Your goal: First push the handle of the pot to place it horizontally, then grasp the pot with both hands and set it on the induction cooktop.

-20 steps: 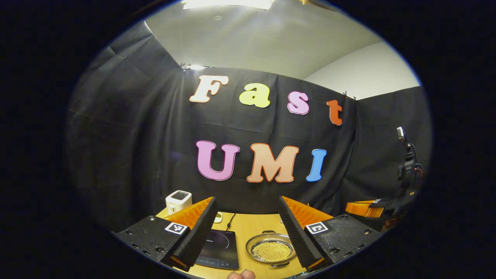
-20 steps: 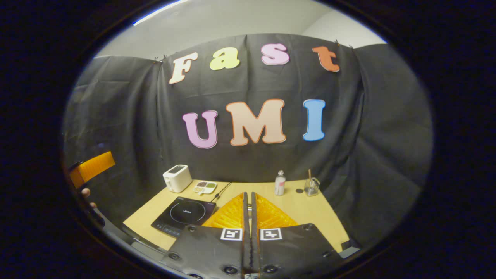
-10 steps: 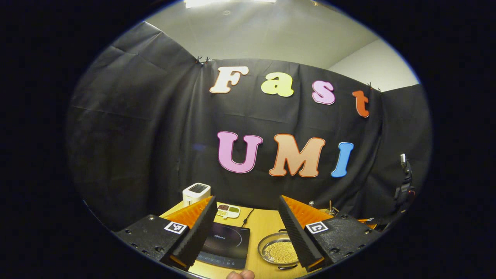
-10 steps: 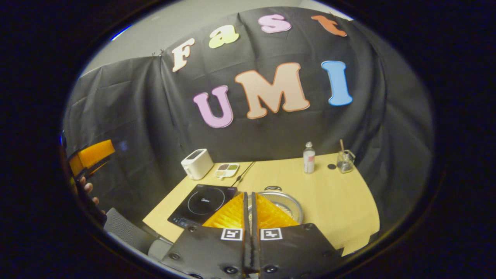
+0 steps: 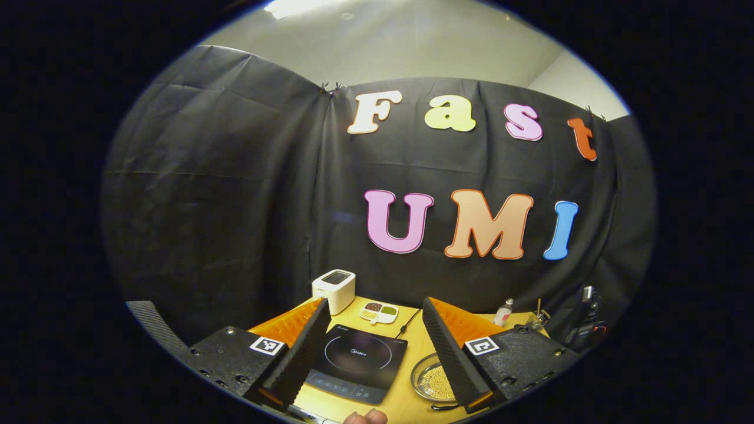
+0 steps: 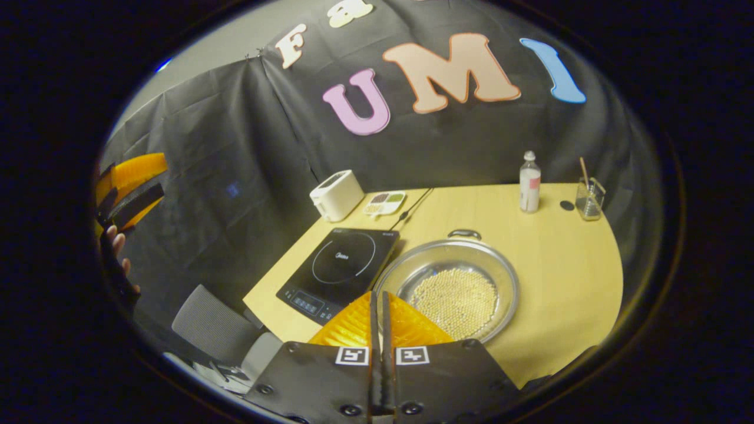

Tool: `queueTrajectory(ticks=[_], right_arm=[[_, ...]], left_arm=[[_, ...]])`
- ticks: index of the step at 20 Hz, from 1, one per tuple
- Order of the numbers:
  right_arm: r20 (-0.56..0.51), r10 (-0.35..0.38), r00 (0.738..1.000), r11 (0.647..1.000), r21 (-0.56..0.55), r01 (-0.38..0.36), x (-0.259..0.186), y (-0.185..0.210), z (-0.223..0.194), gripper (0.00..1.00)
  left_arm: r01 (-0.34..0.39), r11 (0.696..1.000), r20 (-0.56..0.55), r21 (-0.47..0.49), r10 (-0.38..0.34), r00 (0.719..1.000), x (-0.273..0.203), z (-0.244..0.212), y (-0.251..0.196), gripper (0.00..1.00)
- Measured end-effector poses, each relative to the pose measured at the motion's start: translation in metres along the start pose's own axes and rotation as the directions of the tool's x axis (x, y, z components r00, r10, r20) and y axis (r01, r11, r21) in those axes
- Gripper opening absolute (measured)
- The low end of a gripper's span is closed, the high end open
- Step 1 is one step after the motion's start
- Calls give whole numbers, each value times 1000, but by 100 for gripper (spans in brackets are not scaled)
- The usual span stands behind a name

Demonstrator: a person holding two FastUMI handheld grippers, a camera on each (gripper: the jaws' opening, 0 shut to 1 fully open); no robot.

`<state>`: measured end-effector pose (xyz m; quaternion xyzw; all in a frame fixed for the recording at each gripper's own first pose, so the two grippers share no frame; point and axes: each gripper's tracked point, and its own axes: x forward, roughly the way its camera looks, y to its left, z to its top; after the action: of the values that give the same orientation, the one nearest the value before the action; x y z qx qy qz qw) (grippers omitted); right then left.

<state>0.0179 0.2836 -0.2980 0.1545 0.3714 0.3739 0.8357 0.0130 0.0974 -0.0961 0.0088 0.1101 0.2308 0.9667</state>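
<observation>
A shallow steel pot (image 6: 453, 288) holding small yellow beads sits on the wooden table (image 6: 559, 259), just right of the black induction cooktop (image 6: 341, 265). One dark handle (image 6: 464, 234) shows at its far rim. My right gripper (image 6: 377, 297) hangs above the pot's near rim, shut, with nothing between its fingers. In the left gripper view my left gripper (image 5: 374, 309) stands open high over the cooktop (image 5: 359, 362), with the pot (image 5: 432, 381) partly behind its right finger. The left gripper (image 6: 132, 188) and a hand appear far left in the right gripper view.
A white toaster (image 6: 336, 194) and a small divided dish (image 6: 384, 202) stand at the table's back left, with a cable beside them. A bottle (image 6: 529, 181) and a glass jar with a stick (image 6: 589, 197) stand at the back right. A grey chair (image 6: 221, 330) is by the table's near left.
Both views have tilted down and moved closer to the table. The pot has come fully into the right gripper view. The left gripper view has swung left toward the cooktop.
</observation>
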Motion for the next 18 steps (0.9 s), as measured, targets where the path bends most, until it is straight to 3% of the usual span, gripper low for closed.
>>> queueTrajectory(ticks=[5, 8, 11, 18], right_arm=[[-114, 8, 993, 1000, -18, -10, 27, 7, -44, 2], [-164, -18, 986, 1000, -2, 18, 42, 8, -65, 0], [-203, -57, 977, 998, 14, 61, 54, 12, -82, 3], [-328, -137, 935, 983, 73, 170, 88, 27, -132, 3]], left_arm=[[-16, 1000, 0, -1, 16, 1000, 9, -1, 10, 95], [11, 1000, -9, -9, -11, 1000, 21, -8, 19, 92], [63, 998, -28, -25, -64, 998, 37, -15, 22, 96], [194, 980, -66, -34, -196, 978, 69, -38, 35, 93]])
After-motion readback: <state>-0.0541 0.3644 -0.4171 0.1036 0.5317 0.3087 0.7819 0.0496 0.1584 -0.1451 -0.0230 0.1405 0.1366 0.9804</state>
